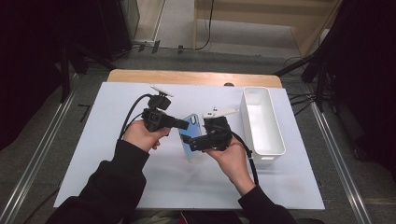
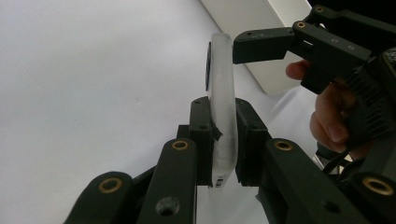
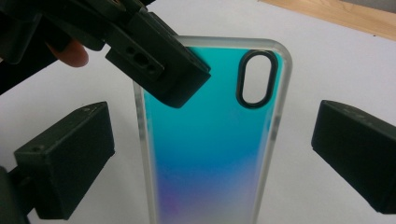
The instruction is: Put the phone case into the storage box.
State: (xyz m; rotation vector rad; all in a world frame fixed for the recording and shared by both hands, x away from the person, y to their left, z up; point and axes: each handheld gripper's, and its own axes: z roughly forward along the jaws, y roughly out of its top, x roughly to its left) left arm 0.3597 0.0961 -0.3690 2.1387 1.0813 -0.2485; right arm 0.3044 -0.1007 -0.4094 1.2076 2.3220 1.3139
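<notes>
A phone case (image 1: 194, 127) with a blue-to-violet back and clear rim stands on edge above the white table sheet (image 1: 112, 140). My left gripper (image 1: 186, 125) comes in from the left and is shut on it. In the left gripper view the case (image 2: 223, 93) is seen edge-on, and the left gripper (image 2: 223, 140) has both pads pressed on its faces. My right gripper (image 1: 189, 141) reaches in from the right. In the right gripper view the case (image 3: 205, 116) shows its oval camera hole, and the right gripper (image 3: 212, 154) is open with its jaws apart on either side of the case, not touching it.
A long white bin (image 1: 261, 121) stands at the right side of the sheet, close behind the right hand. The wooden table edge (image 1: 187, 77) runs along the far side. Cables trail from both grippers toward the person.
</notes>
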